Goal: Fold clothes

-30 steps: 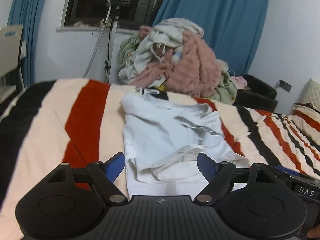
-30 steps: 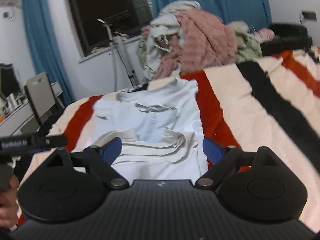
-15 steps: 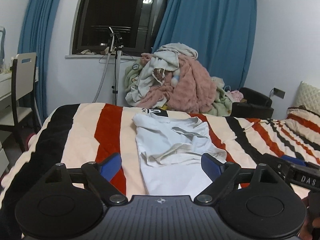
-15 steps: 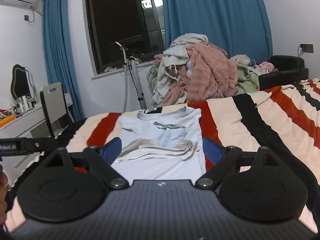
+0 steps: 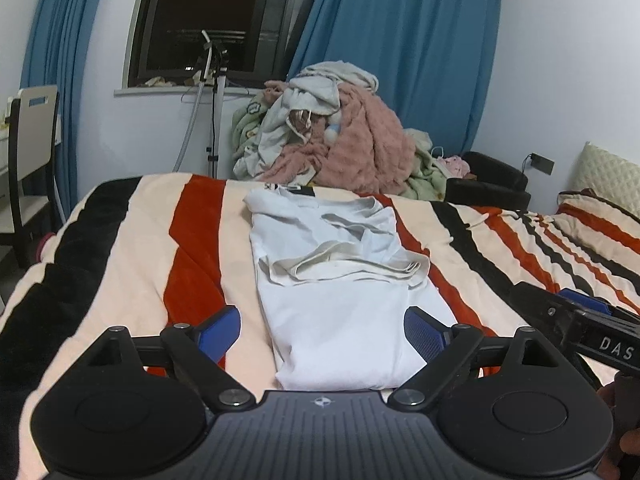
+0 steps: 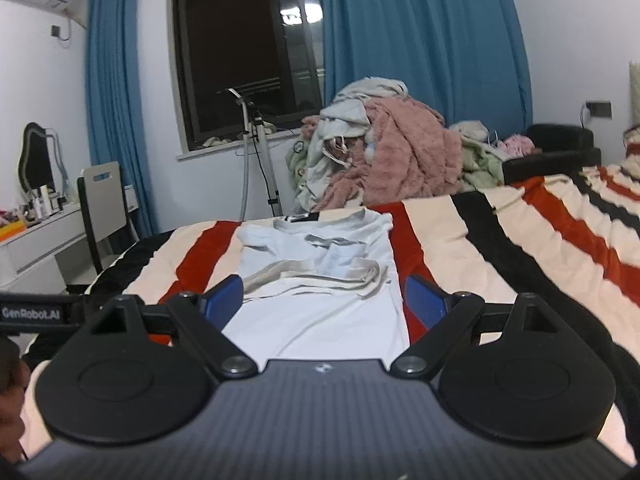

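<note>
The shirt lies on the bed, sleeves folded inward (narrowed for a lengthwise fold, likely). Left claw and right claw hover spread, empty, near its hem.

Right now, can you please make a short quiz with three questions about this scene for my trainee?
1. True or false: the left gripper holds the white shirt.
2. Behind the striped blanket, the clothes pile is topped by: A) a pink blanket, B) a grey-white garment, C) a black jacket?
3. Fill in: the shirt's sleeves are folded ____ across its body.

Key: 1. False, and the right gripper is open too. 2. B. 3. inward.
</note>
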